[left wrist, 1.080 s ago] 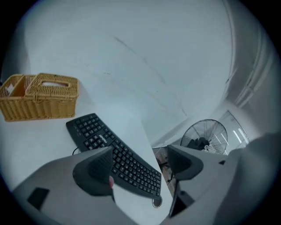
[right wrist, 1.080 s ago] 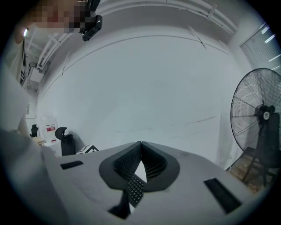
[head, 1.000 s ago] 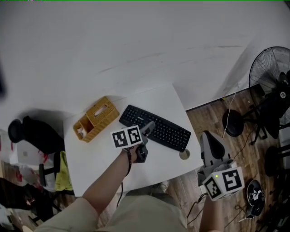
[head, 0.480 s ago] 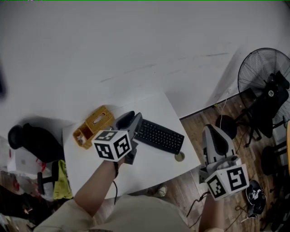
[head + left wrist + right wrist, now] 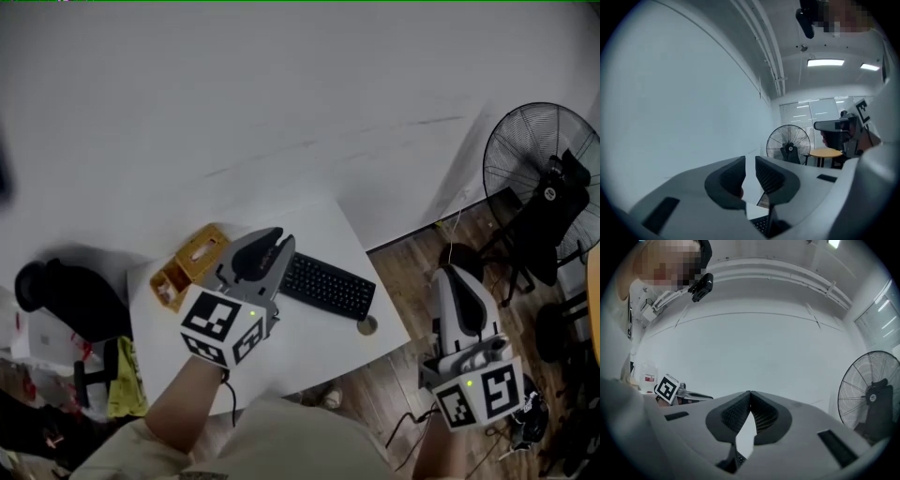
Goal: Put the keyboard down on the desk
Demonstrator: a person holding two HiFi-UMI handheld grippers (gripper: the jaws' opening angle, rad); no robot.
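Keyboard (image 5: 328,286) lies flat on worktop (image 5: 309,349), just right of and below left tool (image 5: 750,164). Left tool: jaws closing, narrow gap, nothing between. Right tool (image 5: 750,397): jaws together, empty, well clear. Judgement: placement looks complete; next move is only to draw both tools clear.

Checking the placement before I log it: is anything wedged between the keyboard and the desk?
Nothing visible. The keyboard lies flat on the white desk; its left end is hidden behind the left gripper, whose empty jaws are closing.
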